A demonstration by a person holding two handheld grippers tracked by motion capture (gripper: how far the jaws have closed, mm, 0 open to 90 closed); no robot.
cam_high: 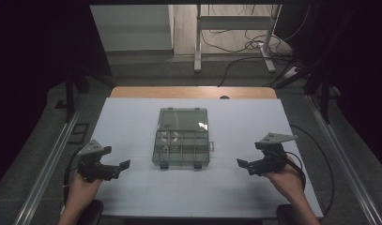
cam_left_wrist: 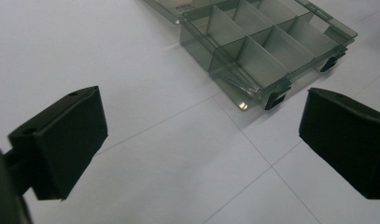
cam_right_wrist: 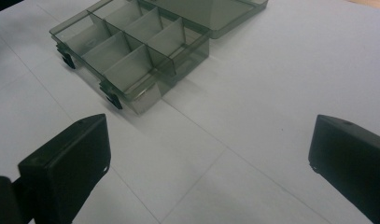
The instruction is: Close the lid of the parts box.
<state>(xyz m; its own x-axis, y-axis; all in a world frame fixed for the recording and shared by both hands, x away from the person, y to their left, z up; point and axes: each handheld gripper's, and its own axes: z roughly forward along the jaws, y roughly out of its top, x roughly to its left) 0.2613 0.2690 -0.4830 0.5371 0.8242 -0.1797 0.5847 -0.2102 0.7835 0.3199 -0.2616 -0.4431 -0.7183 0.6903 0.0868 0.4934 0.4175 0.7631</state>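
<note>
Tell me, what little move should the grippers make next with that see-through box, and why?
Probably bring the right gripper in toward the box. The box lies open in the middle of the table, lid flat behind it, its compartments looking empty. Both the right gripper and the left gripper are open, hold nothing and sit off to the sides, not touching it.

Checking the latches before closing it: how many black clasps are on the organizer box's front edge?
2. One clasp sits near the left front corner of the open organizer box, the other clasp near the right front corner.
</note>
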